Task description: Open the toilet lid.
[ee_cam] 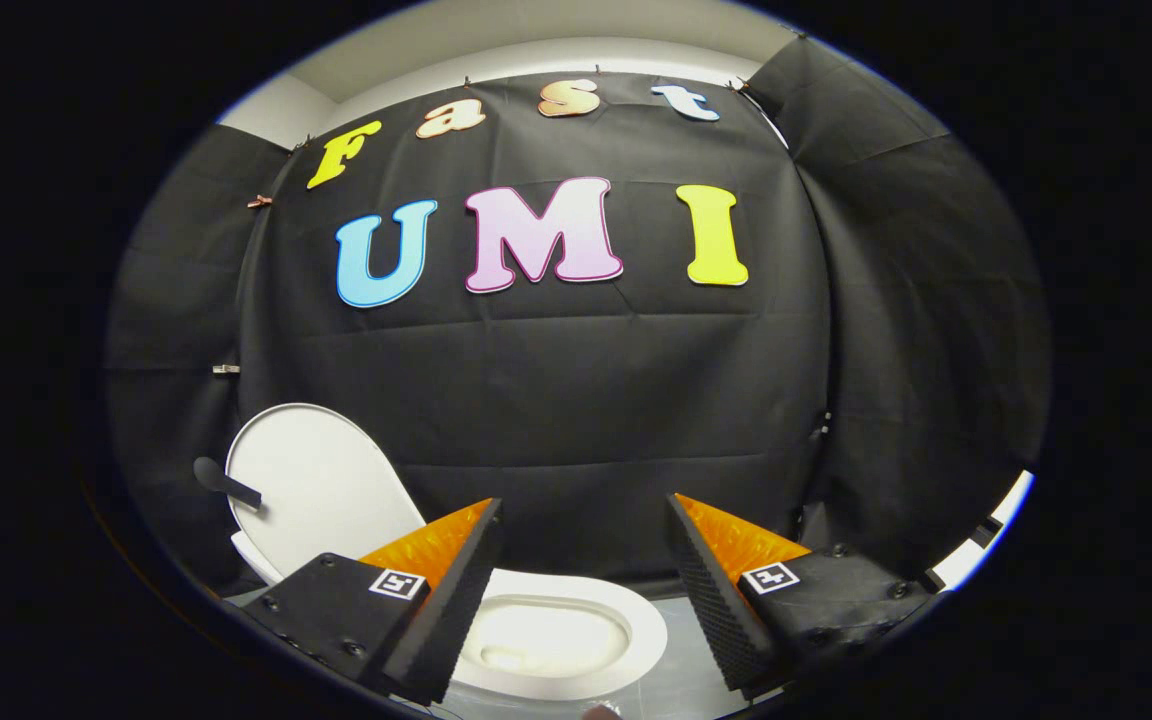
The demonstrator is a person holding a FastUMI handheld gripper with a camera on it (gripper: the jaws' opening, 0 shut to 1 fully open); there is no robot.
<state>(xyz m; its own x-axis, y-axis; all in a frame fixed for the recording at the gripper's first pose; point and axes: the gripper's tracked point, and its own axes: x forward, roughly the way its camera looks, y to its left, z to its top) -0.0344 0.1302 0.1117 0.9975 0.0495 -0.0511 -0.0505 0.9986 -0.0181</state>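
The white, smooth, glossy oval toilet lid [321, 480] stands raised, leaning back toward the black cloth wall [576, 400] at about ten o'clock from the gripper [584, 520], its long axis running up and slightly left, with a dark lever-like handle [226, 484] sticking out at its left edge. Below it at six o'clock, the white glossy toilet seat ring [626, 610] and bowl lie open between and just beyond the fingers. The gripper's two wedge-shaped fingers, with ridged inner pads [706, 590] and small square printed markers on their bases, stand wide apart, clamping nothing.
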